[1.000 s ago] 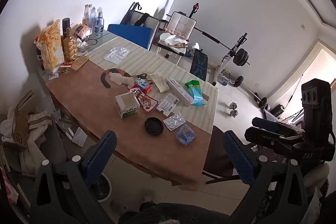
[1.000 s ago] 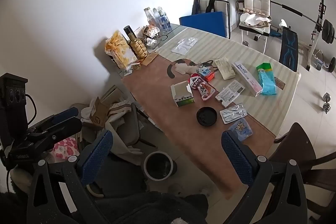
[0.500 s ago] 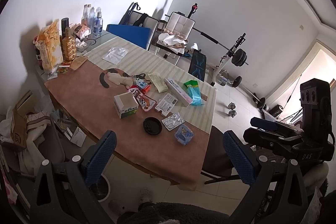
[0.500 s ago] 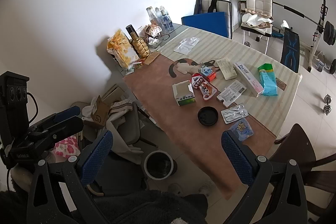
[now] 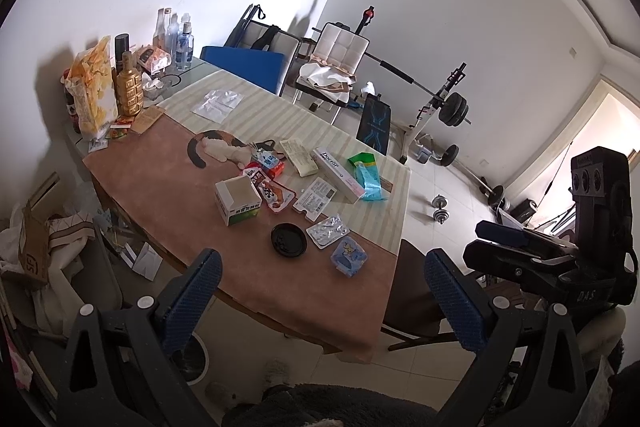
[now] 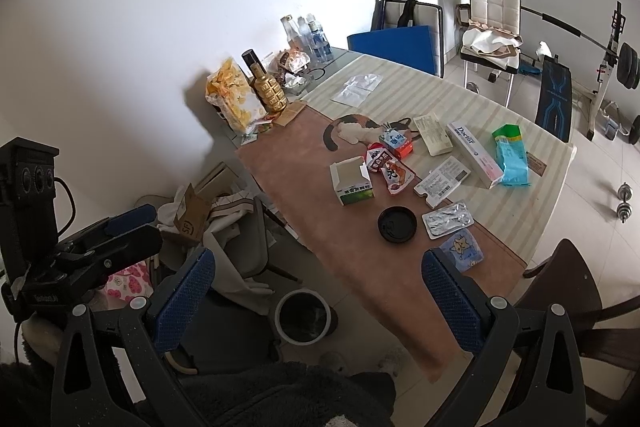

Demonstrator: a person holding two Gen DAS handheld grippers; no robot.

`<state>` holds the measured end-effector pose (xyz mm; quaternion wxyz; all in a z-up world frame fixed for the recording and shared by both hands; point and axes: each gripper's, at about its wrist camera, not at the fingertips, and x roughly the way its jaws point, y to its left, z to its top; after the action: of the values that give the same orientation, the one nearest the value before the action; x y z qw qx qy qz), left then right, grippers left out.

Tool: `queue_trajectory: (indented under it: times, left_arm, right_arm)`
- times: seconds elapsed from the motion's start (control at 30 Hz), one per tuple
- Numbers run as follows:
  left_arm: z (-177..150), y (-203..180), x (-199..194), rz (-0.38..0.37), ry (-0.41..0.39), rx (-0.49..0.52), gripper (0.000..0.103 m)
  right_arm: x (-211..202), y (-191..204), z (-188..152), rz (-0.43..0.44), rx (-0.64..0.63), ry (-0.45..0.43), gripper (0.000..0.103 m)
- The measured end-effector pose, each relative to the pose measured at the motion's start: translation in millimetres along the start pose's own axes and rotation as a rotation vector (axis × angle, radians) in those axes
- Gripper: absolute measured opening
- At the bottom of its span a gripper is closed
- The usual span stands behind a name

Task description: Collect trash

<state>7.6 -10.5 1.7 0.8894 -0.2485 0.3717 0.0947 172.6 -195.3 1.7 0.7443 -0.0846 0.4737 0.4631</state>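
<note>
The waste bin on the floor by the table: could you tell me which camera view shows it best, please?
The right wrist view: the waste bin shows its whole round rim. The left wrist view catches only part of it behind a gripper finger.

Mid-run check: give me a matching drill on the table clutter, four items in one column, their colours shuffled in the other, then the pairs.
Items:
1. round lid
2. grenade-shaped bottle
3. long Doctor box
4. open carton

Colours:
A. white with a green band
B. gold
C. black
D. white with pink

Pairs: 1-C, 2-B, 3-D, 4-A
</note>
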Motion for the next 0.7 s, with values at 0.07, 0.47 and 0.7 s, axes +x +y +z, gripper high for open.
queue_trajectory:
  times: [0.07,0.47,0.7]
  left_arm:
    - [0.2,0.4,-0.2,-0.001,0.0,-0.002,0.103]
    - [0.1,-3.7,1.5,-0.012,0.005,-0.004,0.103]
    - [-2.4,1.1,2.7,-0.019,0.007,-0.005,0.103]
  right_arm:
    - [0.4,-0.6,0.1,0.0,0.0,0.0,0.103]
    - [0.8,1.6,2.0,-0.001,-0.001,0.0,0.103]
    - [1.1,0.7,1.7,0.0,0.001,-0.003,0.103]
